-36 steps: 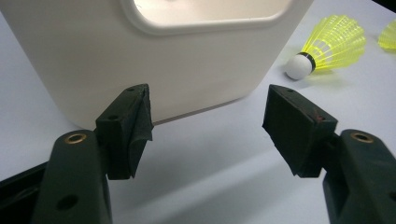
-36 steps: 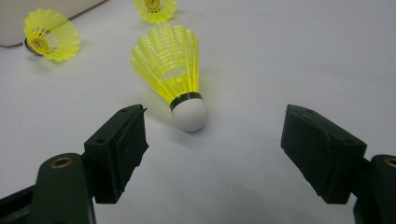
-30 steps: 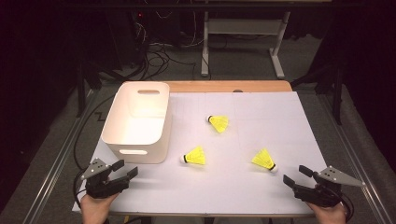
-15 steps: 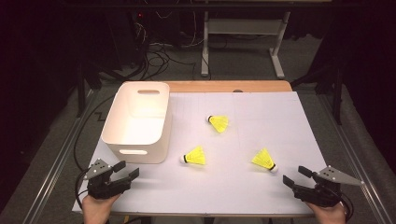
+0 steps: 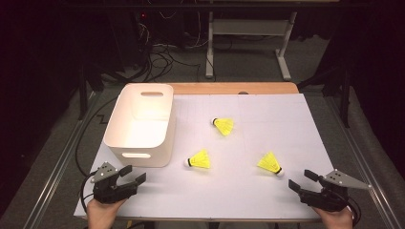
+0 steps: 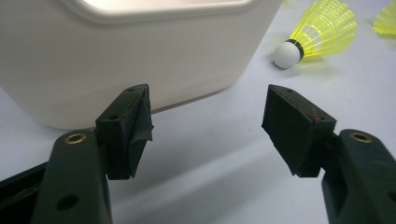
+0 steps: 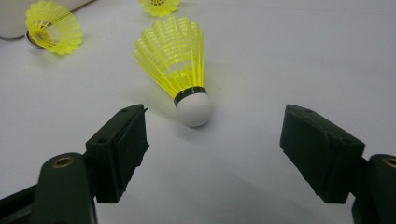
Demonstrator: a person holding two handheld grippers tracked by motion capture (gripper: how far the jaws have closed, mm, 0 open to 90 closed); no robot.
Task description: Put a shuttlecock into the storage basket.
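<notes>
Lining up my right gripper (image 7: pixel 212 154), jaws spread and empty, on the nearest yellow shuttlecock (image 7: pixel 180 65); next I advance and clamp its cork, I judge.

The white bin (image 6: pixel 140 51) is cut off at top and left; the farthest shuttlecock (image 7: pixel 159 5), cropped, perhaps half visible.

a white sheet (image 5: pixel 229 191) covers the wooden table (image 5: pixel 229 88); cables (image 5: pixel 157 59) behind.
</notes>
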